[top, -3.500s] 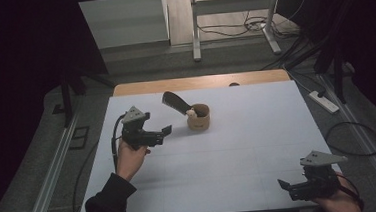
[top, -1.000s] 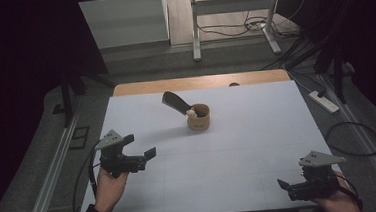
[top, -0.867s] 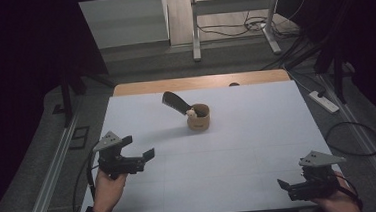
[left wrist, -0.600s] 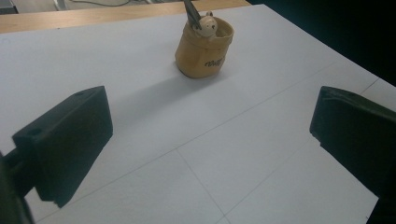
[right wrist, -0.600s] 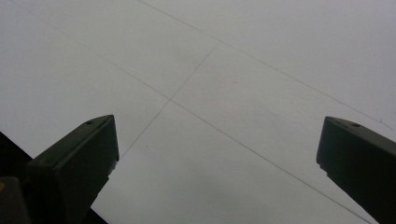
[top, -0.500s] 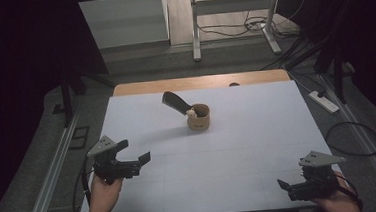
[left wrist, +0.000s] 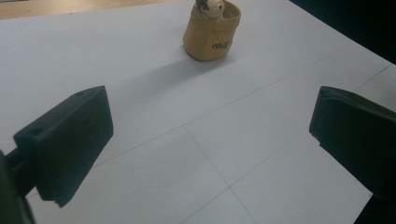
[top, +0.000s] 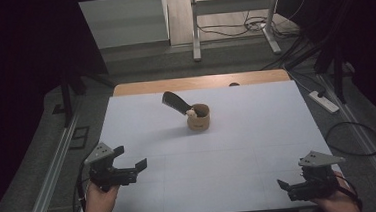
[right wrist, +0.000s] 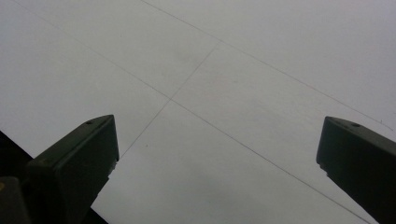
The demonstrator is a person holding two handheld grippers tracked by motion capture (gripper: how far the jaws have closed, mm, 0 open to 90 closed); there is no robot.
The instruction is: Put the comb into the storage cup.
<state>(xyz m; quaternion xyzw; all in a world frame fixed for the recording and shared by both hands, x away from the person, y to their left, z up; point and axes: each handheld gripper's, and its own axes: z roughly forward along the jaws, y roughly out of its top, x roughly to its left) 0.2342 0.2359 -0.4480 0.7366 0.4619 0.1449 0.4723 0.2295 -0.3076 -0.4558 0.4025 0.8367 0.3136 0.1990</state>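
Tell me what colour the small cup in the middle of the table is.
The cup is tan, with dark lettering on its side; clearest in the left gripper view.

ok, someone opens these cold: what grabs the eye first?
The tan cup standing alone toward the far middle of the white table, with a dark paddle-shaped tool leaning out of it to the left. Next, the two hand-held grippers at the near corners, left gripper and right gripper, both with jaws wide open, holding nothing.
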